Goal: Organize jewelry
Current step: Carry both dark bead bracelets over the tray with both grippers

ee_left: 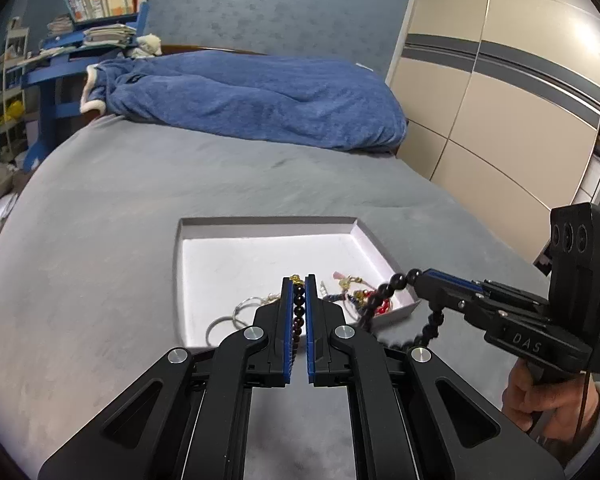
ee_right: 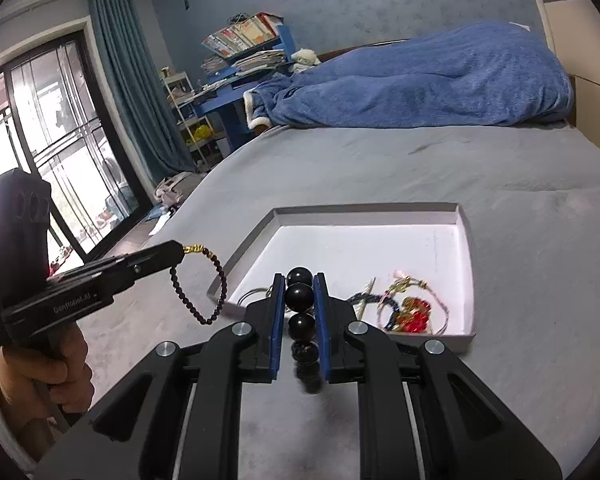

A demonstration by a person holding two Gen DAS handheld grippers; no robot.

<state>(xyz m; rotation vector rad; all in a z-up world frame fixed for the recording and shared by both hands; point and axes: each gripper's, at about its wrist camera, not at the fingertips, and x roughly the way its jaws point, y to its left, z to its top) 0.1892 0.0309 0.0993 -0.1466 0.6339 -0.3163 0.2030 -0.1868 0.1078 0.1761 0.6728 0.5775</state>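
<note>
Between my left fingers (ee_left: 299, 285) I hold a small dark-bead bracelet (ee_left: 299, 312) with a gold clasp, the blue pads closed tight on it; from the right camera its loop hangs free below the tip (ee_right: 204, 284), over the bed and just outside the tray's near-left corner. My right fingers (ee_right: 300, 280) are clamped on a bracelet of large black beads (ee_right: 301, 294), and in the left camera that string droops from the tip (ee_left: 428, 328) beside the tray's near-right corner.

Beyond both tips sits a shallow white tray (ee_left: 268, 222) on the grey bed (ee_left: 120, 220). Its low rim runs all around. The far half of its floor is bare; the near half holds loose jewelry: silver rings (ee_left: 236, 312) at the left, a tangle of red beads (ee_right: 414, 318), a blue beaded strand (ee_right: 366, 298), and thin cords with a pink tassel (ee_right: 400, 274) at the right.

Around the tray the bed lies flat and open on every side. Well beyond it a blue blanket (ee_left: 260, 100) is heaped across the head of the bed. A blue shelf (ee_left: 60, 68) stacked with books and papers stands off the bed's far-left corner, a beige wardrobe (ee_left: 500, 100) runs along the right side, and a window with a teal curtain (ee_right: 128, 92) stands to the left.
</note>
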